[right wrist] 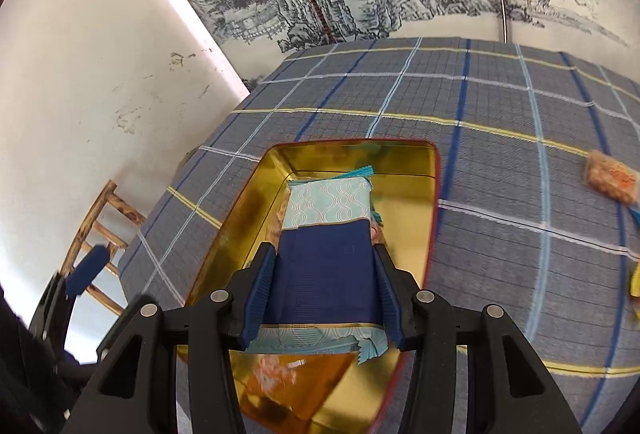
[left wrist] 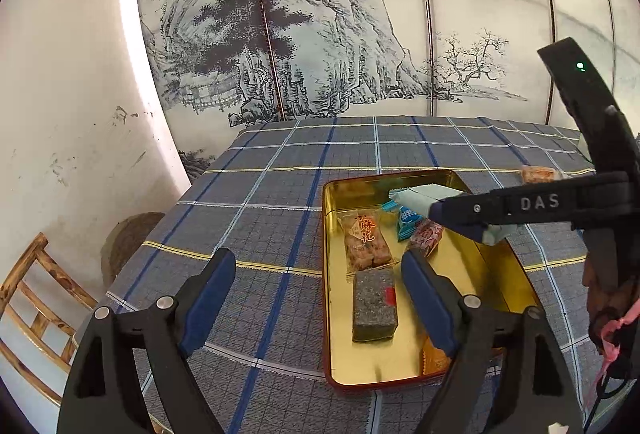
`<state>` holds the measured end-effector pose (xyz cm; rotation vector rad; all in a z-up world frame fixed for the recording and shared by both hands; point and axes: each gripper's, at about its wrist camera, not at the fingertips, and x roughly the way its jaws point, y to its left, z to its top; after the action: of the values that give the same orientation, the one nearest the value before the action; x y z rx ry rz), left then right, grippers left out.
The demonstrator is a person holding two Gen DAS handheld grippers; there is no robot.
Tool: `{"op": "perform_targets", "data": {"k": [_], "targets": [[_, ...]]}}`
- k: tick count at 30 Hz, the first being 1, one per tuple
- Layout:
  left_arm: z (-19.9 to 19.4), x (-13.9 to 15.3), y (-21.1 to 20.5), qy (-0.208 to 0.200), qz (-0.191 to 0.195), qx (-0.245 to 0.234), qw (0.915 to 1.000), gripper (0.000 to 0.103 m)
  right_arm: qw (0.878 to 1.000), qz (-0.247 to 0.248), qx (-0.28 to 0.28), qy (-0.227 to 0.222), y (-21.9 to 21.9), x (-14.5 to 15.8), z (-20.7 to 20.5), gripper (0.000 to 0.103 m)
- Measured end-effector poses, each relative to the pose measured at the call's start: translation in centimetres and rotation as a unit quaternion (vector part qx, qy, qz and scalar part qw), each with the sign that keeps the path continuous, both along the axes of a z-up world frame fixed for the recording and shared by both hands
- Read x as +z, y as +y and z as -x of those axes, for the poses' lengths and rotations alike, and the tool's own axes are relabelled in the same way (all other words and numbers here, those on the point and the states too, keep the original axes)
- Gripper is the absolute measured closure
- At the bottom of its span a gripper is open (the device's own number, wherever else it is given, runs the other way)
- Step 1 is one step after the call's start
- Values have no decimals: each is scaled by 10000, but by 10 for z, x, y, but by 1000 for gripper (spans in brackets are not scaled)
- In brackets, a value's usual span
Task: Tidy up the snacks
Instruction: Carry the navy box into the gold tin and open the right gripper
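Observation:
A gold-lined tin point(left wrist: 327, 274) with a red outside lies on the plaid tablecloth. It holds a clear pack with orange lettering point(left wrist: 364, 242), a grey speckled block point(left wrist: 374, 306), a small blue candy point(left wrist: 408, 220) and a reddish pack point(left wrist: 426, 238). My left gripper point(left wrist: 320, 302) stands open at the tin's near left side, one finger over the cloth and one over the tin, nothing gripped. My right gripper point(right wrist: 323, 250) is shut on a teal-and-navy packet point(right wrist: 332, 201), held above the tin point(right wrist: 360, 143). In the left wrist view that packet point(left wrist: 416, 193) hangs over the tin's far end.
An orange snack pack point(right wrist: 610, 175) lies on the cloth right of the tin, also seen as a pack point(left wrist: 538, 173) behind the right gripper. A wooden chair point(left wrist: 32, 298) stands past the table's left edge. A painted screen point(left wrist: 320, 33) backs the table.

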<state>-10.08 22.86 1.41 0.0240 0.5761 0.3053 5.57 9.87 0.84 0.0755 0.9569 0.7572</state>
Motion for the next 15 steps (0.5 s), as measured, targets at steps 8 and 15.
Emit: {"op": "perform_targets", "data": {"k": [8,15], "targets": [[2,-7,20,87,72,153,9998,19,9996,62,-187,226,37,-15,-26,54],[5,-10,29,106,126,233,9996,19,9994,127,-183,251,58,-19,-27,54]]}}
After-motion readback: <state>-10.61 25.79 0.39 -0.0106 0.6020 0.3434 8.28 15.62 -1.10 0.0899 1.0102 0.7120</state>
